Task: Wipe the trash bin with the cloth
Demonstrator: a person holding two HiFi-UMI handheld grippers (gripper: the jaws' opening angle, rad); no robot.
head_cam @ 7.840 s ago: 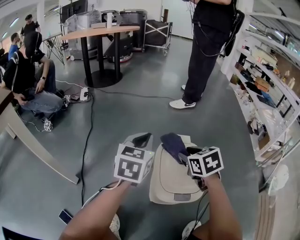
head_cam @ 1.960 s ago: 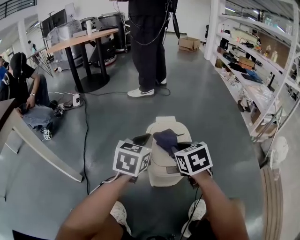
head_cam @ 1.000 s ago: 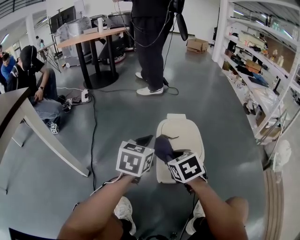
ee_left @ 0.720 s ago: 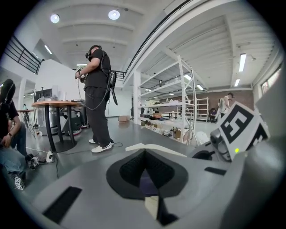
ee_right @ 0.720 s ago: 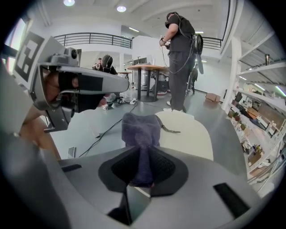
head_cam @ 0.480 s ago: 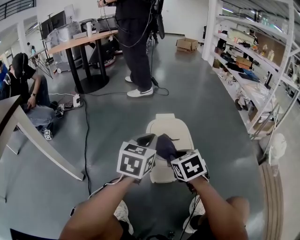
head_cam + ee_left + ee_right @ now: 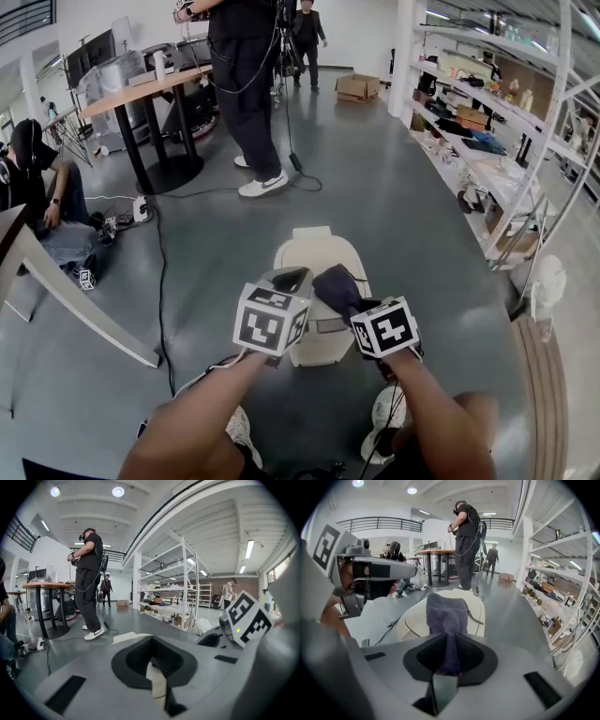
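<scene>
The trash bin (image 7: 305, 258) is cream with a rounded lid and stands on the grey floor right in front of me. My right gripper (image 7: 354, 302) is shut on a dark purple cloth (image 7: 336, 284), which hangs over the middle of the lid. In the right gripper view the cloth (image 7: 447, 615) bunches up from the gripper (image 7: 449, 657) with the lid (image 7: 416, 619) behind it. My left gripper (image 7: 287, 279) hovers just left of the cloth, above the lid's left edge. In its own view the left gripper (image 7: 153, 662) is shut with nothing in it.
A person in black (image 7: 246, 89) stands beyond the bin, near a round table (image 7: 141, 86). Another person sits on the floor at far left (image 7: 37, 183). Shelving (image 7: 487, 141) lines the right side. A cable (image 7: 159, 281) and a slanted board (image 7: 70, 300) lie to the left.
The cloth in my right gripper has come from the lid's far end to its middle. The standing person has walked from right of the bin to the left, and my view has shifted.
</scene>
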